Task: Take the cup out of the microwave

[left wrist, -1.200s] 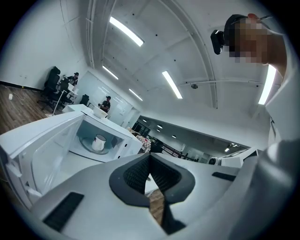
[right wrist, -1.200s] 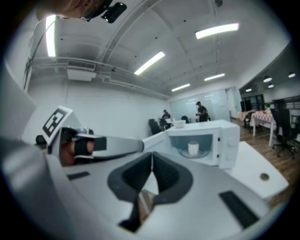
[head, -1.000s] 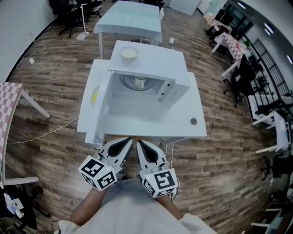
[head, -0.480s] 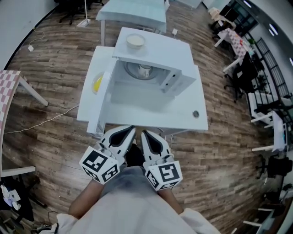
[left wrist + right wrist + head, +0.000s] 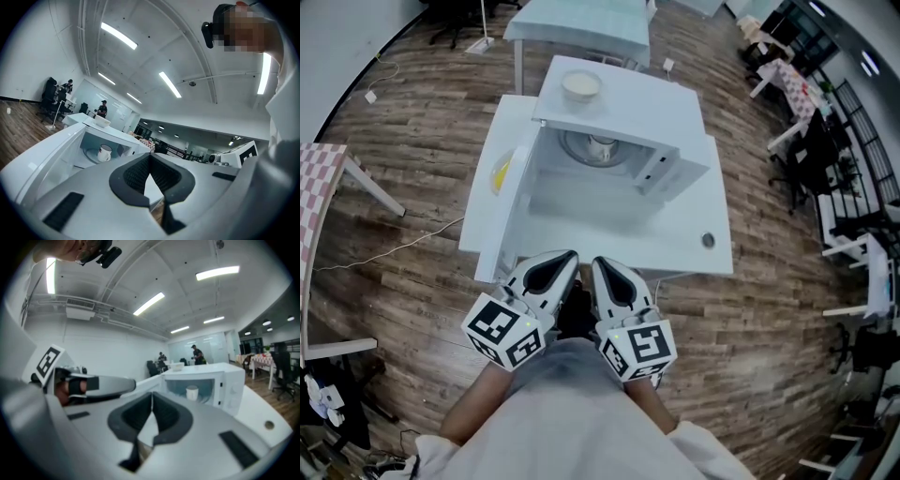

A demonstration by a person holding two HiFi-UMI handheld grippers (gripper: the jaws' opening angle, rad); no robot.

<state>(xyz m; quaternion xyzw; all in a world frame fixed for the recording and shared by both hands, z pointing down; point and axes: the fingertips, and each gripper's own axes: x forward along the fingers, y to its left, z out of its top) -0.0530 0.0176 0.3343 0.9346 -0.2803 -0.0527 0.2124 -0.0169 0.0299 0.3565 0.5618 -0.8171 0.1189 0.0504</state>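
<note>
Looking down from my head, my left tongs [image 5: 569,255] and right tongs [image 5: 598,262] sit side by side at six o'clock, at the near edge of the white surface [image 5: 712,230]. Both point to twelve o'clock at the microwave [image 5: 623,112]. Its door [image 5: 502,202] hangs open at nine o'clock, and the cup [image 5: 602,147] stands inside on the turntable [image 5: 577,150], well apart from both tongs. A bowl [image 5: 581,86] rests on the microwave's top. The left gripper view adds what the top-down look cannot: my left tongs' tips are pressed together with nothing between them, and the cup stands at nine o'clock of them. The right gripper view shows the right tongs likewise closed and empty, with the cup at three o'clock of their tips. It also shows a person [image 5: 197,353] standing far off in the room.
</note>
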